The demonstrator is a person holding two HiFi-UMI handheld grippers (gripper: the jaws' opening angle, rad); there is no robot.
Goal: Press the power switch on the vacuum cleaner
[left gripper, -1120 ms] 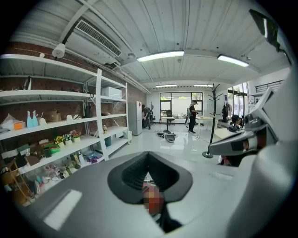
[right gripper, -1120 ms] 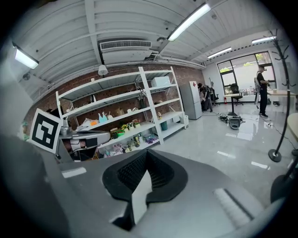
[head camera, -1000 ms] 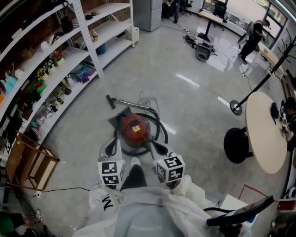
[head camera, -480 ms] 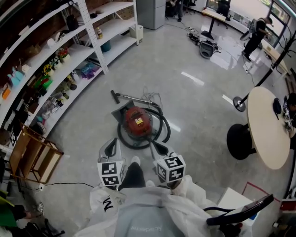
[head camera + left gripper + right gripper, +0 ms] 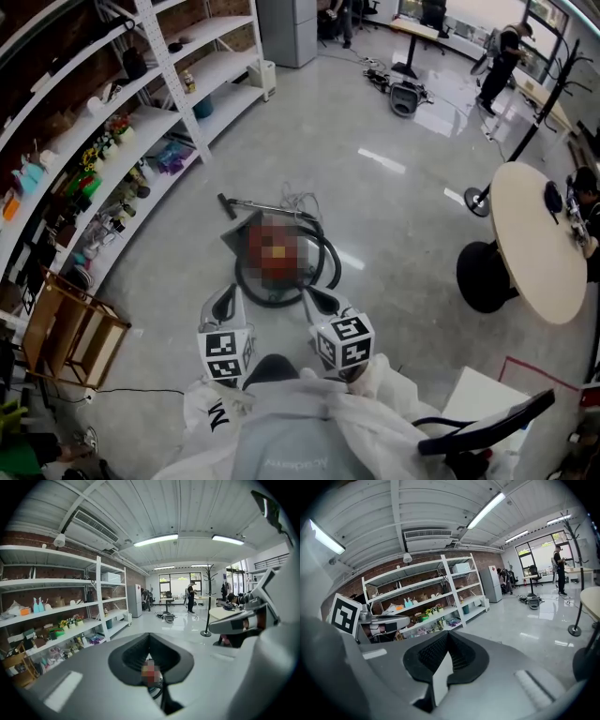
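Observation:
The red canister vacuum cleaner (image 5: 277, 255) stands on the grey floor ahead of me, partly covered by a blurred patch. Its black hose (image 5: 323, 267) loops round it, and the wand (image 5: 258, 204) lies behind it. My left gripper (image 5: 227, 294) and right gripper (image 5: 315, 296) hover side by side just short of the vacuum, apart from it, jaws together and empty. In the left gripper view the left gripper (image 5: 150, 641) shows the vacuum (image 5: 149, 673) through a slit under its pads. The right gripper (image 5: 448, 639) points over the floor toward the shelves.
White shelving (image 5: 112, 122) with small items runs along the left. A wooden frame (image 5: 66, 333) stands at the lower left. A round table (image 5: 539, 244) on a black base (image 5: 486, 277) is at the right, a black chair (image 5: 487, 433) near my right side. A person (image 5: 497, 56) stands far off.
The head view has swayed slightly, so the vacuum sits a little differently in frame. Both grippers keep the same place before my body, still shut.

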